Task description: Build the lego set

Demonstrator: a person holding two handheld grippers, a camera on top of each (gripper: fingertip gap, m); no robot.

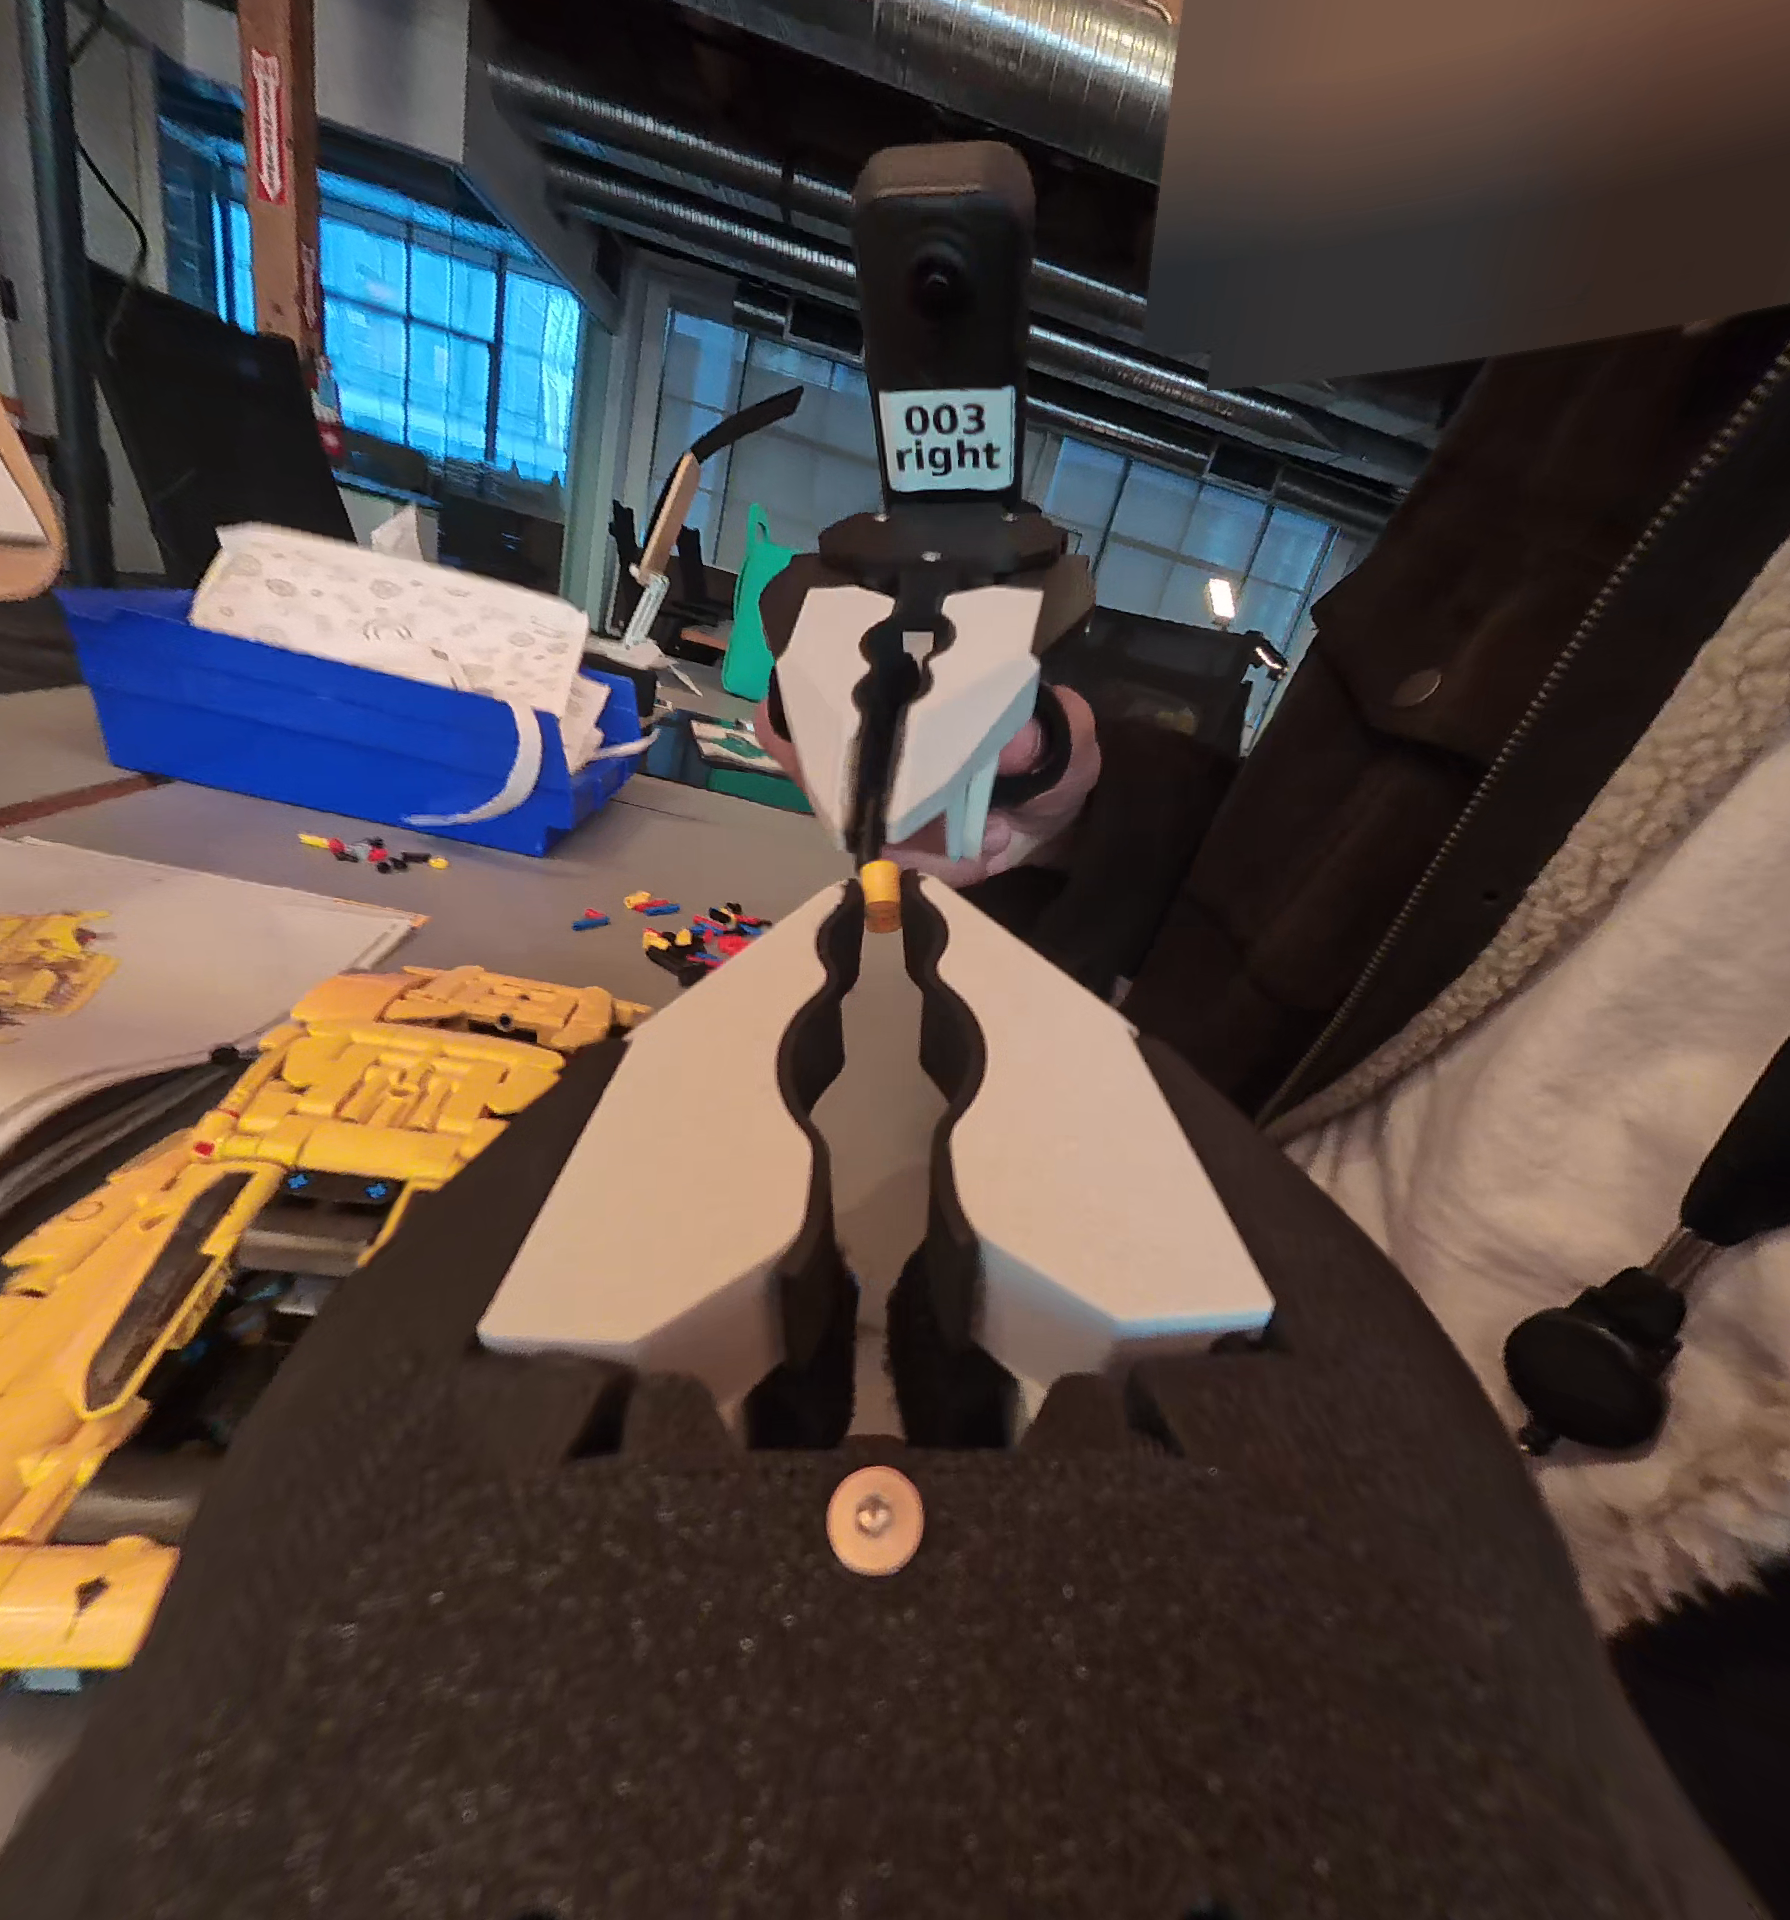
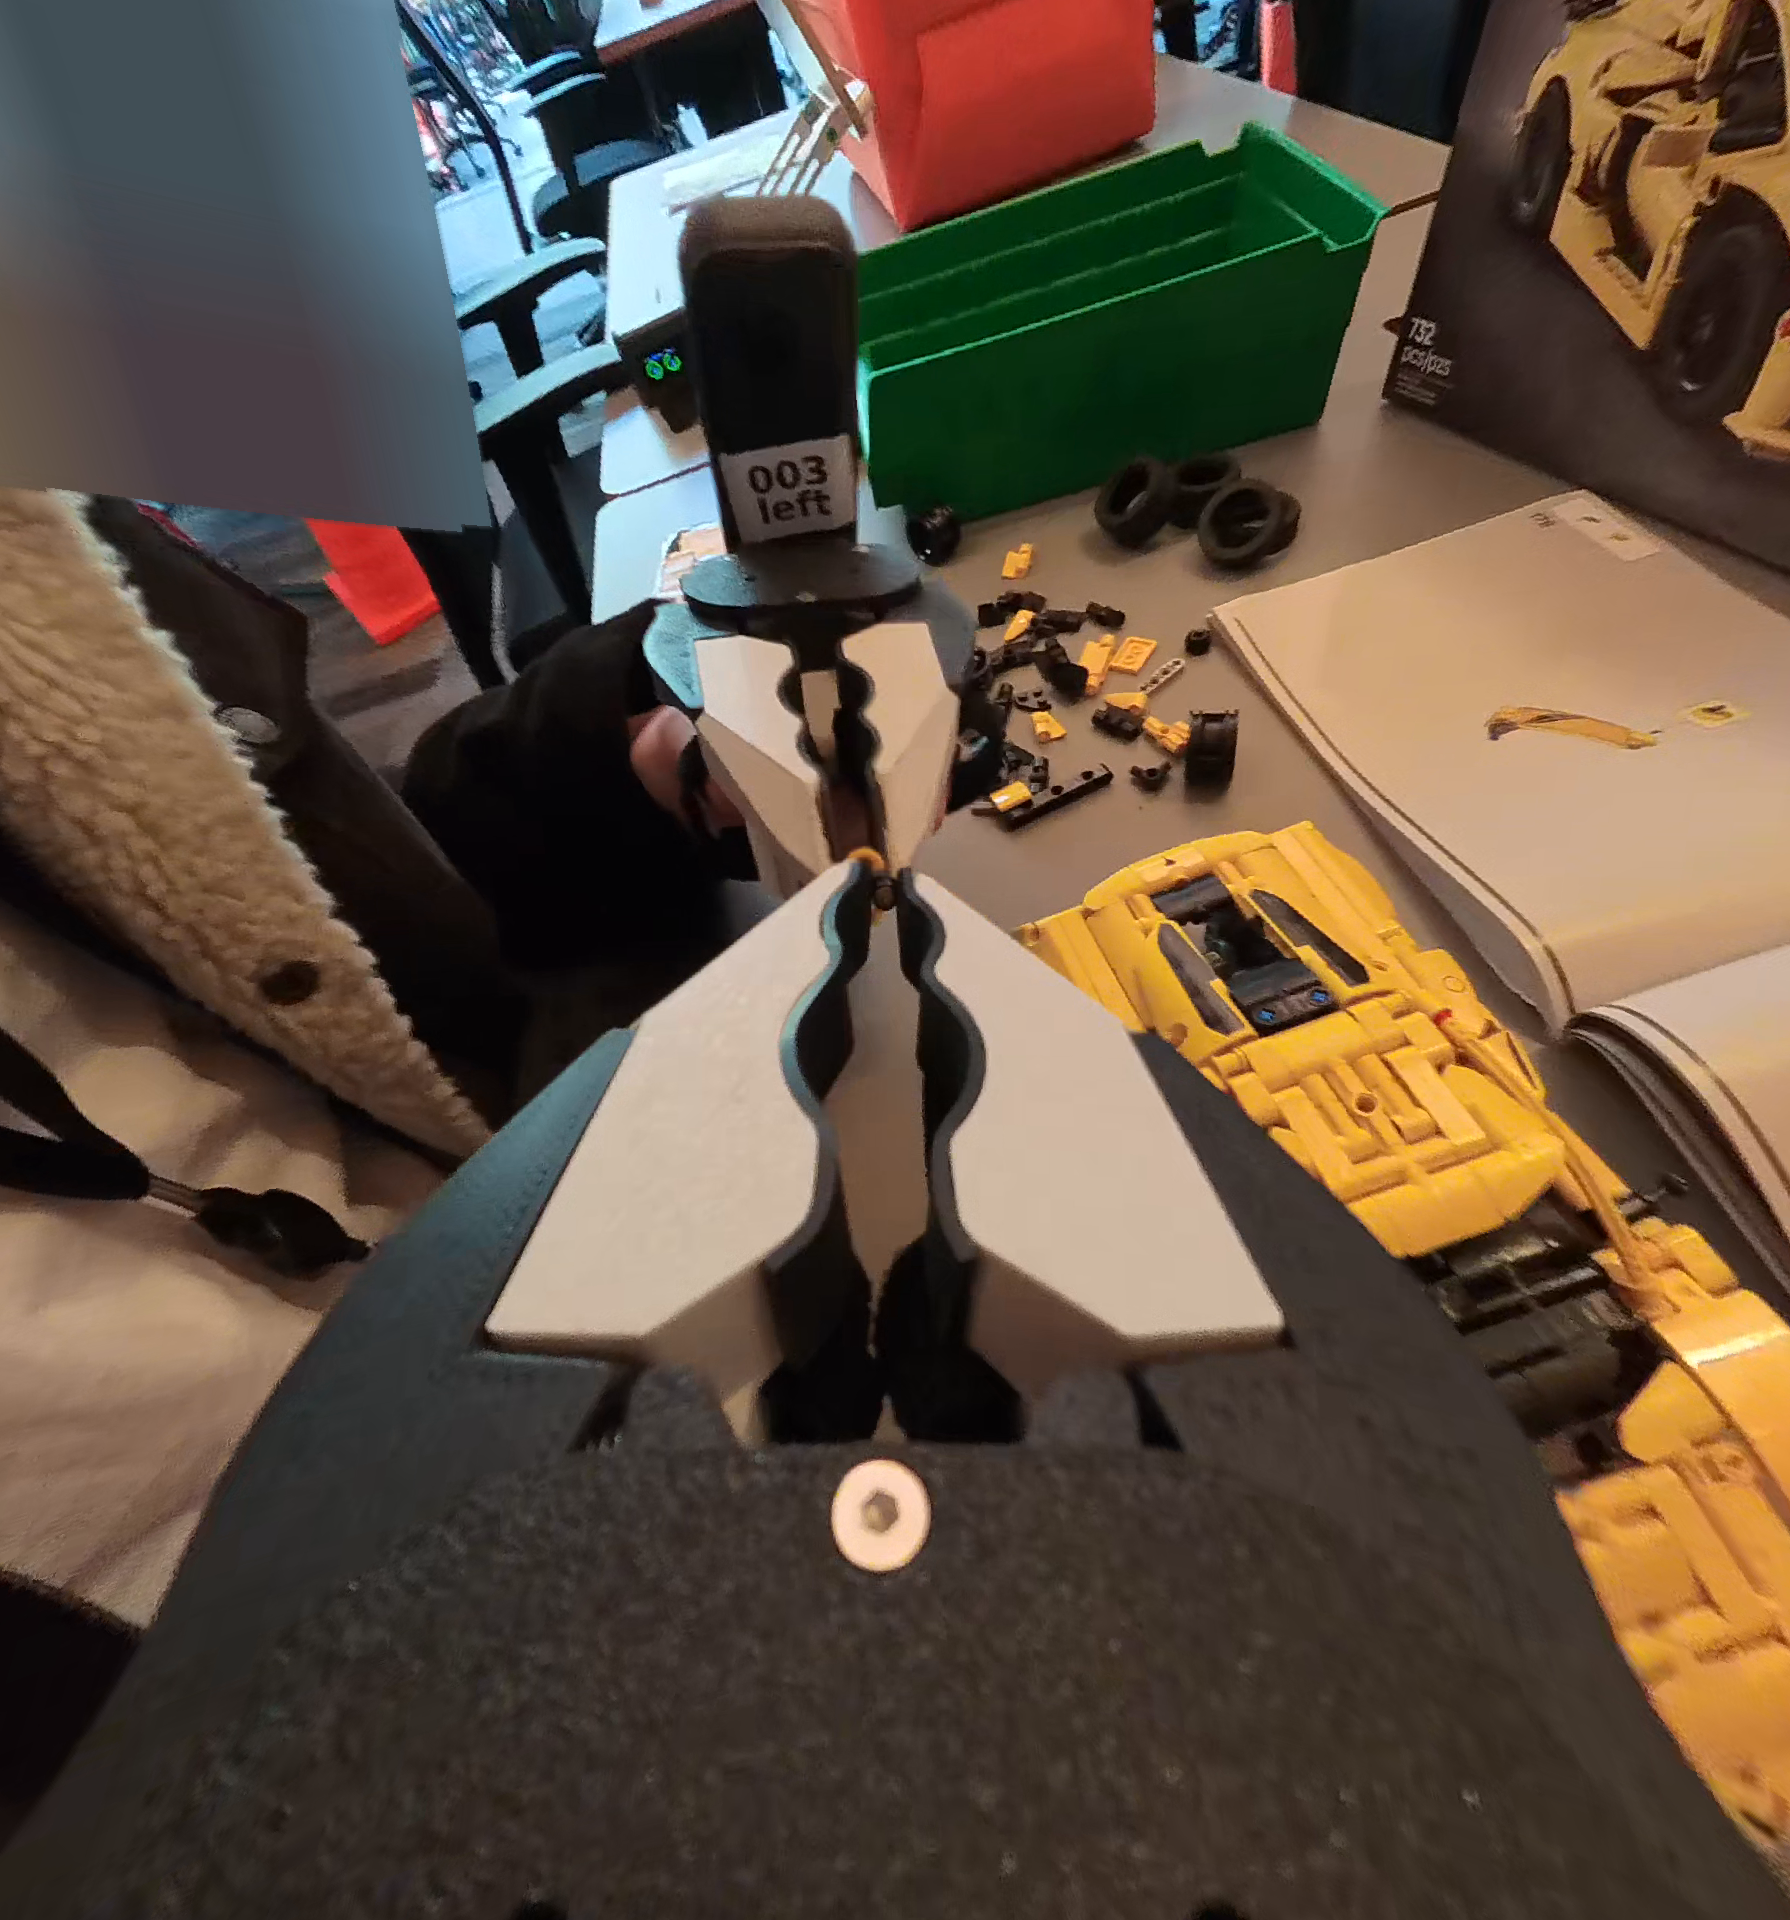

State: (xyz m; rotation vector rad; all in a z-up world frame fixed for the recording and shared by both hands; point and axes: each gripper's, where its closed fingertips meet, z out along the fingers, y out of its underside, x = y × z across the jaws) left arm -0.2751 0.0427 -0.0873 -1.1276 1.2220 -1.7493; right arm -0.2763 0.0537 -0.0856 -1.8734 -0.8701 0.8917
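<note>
We hold both tongs tip to tip above the bench (image 1: 579, 831). In the left wrist view, going from the left of the frame, an open booklet (image 1: 174, 966) lies flat, with the half-built yellow car (image 1: 278, 1153) just below it; a blue bin (image 1: 351, 727) stuffed with paper sits at upper left, and small loose pieces (image 1: 693, 925) are scattered toward the middle. At centre, our left tongs (image 1: 880, 894) are nearly closed on a small tan peg (image 1: 883, 899) at their very tips, while the right tongs (image 1: 870, 831) point down at it from above — closed to a slit.

In the right wrist view, the right tongs (image 2: 878, 883) pinch a small dark piece (image 2: 883, 891) at centre frame, meeting the peg. To the right lie black and yellow parts (image 2: 1067, 707), tyres (image 2: 1197, 509), a green bin (image 2: 1109, 343) and the box (image 2: 1649, 249).
</note>
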